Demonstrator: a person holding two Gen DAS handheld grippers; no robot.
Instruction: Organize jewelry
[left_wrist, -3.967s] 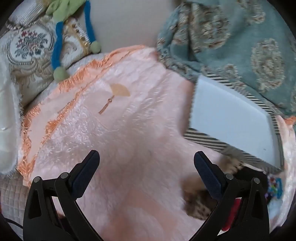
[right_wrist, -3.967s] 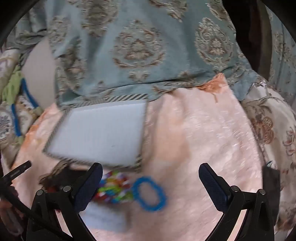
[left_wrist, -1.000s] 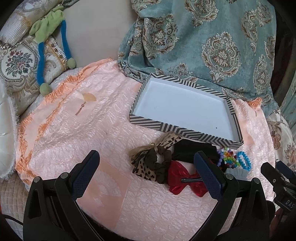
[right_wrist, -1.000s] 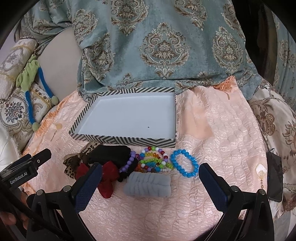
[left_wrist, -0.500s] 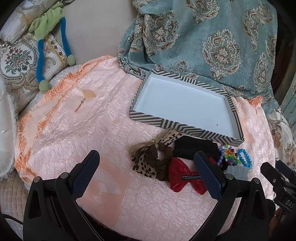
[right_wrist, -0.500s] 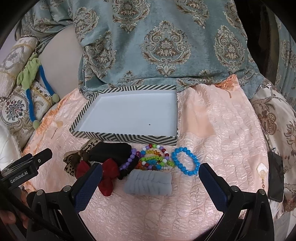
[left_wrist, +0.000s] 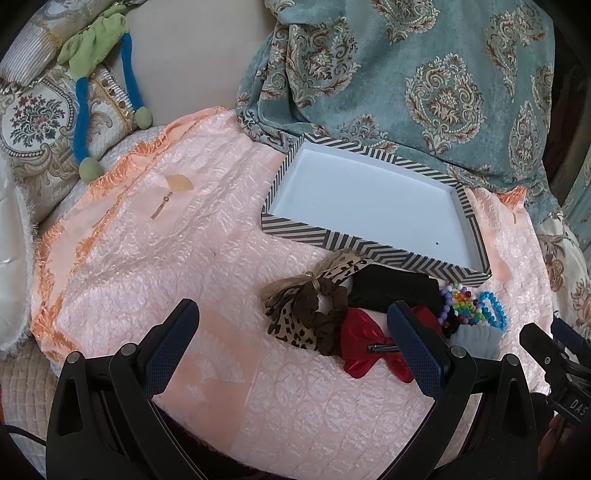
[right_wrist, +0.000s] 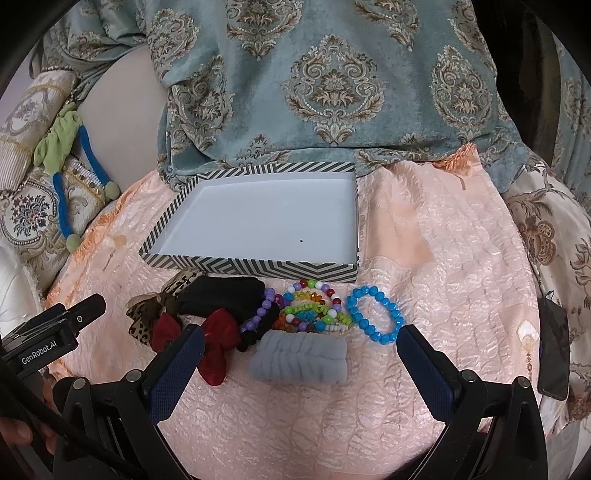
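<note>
In the left wrist view, a gripper finger is covering part of the red bow, and the grey scrunchie is peeking out behind it.

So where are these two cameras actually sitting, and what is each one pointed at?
Left wrist: rides on the left gripper, looking forward and down at the leopard scrunchie and red bow; both open fingers show, plus the right gripper's tip at right.
Right wrist: rides on the right gripper, above the grey scrunchie and blue bead bracelet; its open fingers show, with the left gripper at left.
Shared: the striped tray, nothing in it, and the accessory pile.
</note>
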